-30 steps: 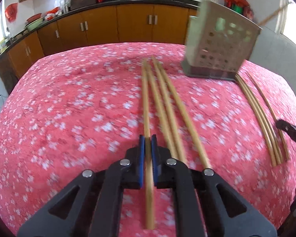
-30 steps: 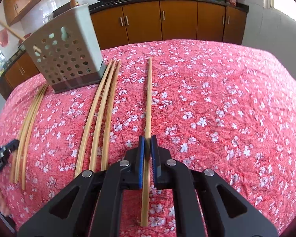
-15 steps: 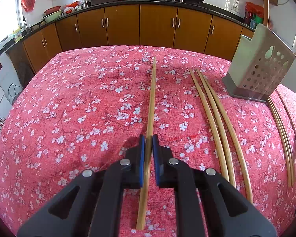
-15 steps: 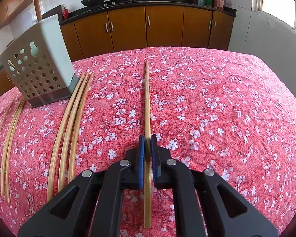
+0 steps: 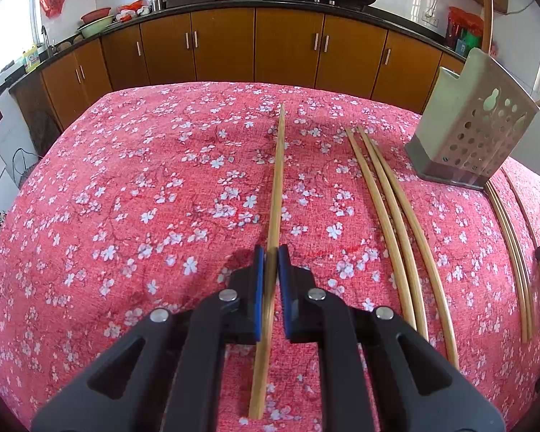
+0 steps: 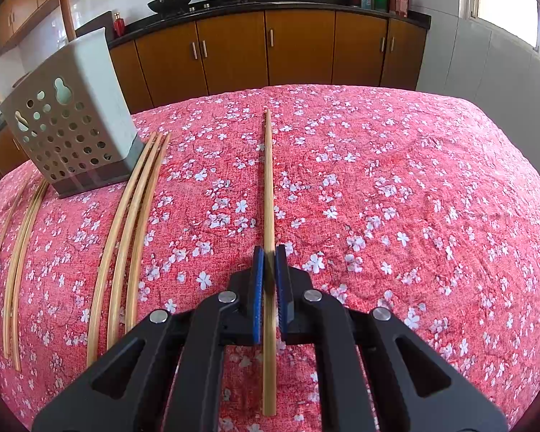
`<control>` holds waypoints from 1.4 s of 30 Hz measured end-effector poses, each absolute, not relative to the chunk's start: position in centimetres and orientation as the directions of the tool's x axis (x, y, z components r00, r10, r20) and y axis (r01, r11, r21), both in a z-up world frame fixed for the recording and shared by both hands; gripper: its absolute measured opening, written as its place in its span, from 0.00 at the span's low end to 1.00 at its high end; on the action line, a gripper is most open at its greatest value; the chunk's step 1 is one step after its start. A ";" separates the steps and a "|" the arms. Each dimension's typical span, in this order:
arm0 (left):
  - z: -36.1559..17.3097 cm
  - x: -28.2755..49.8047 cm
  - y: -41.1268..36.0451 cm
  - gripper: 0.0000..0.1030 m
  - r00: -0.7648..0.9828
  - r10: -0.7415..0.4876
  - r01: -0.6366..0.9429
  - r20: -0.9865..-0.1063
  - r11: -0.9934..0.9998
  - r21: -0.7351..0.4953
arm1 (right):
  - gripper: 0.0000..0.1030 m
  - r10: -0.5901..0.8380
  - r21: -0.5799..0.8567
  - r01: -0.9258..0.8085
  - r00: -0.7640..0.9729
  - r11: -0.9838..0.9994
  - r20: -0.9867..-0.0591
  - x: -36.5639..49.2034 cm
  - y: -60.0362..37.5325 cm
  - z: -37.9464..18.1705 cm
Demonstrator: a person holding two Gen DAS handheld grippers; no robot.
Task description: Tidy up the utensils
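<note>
One chopstick point(image 5: 276, 194) clamped in each tool point(image 5: 269, 262) (lengthwise, tips forward)

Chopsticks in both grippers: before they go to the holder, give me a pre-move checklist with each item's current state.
1. Left gripper shut on a chopstick: ok.
2. Right gripper shut on a chopstick: ok.
3. Each gripper carries only one stick: ok.
4. Perforated holder upright on the tablecloth: ok.
5. Free room inside the holder: cannot tell, its top opening is not visible.
6. Loose chopsticks lying clear of both grippers: ok.
</note>
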State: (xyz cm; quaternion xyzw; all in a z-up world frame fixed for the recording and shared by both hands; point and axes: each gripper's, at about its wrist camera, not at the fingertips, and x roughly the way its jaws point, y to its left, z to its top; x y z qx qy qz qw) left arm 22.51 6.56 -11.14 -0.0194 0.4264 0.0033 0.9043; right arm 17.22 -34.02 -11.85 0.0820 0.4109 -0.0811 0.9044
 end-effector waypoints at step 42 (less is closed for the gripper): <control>-11.1 22.5 6.7 0.12 0.636 -0.023 -0.021 -0.771 0.999 -0.047 | 0.08 -0.071 0.096 0.216 0.651 0.972 -0.756 17.2 -34.1 -11.8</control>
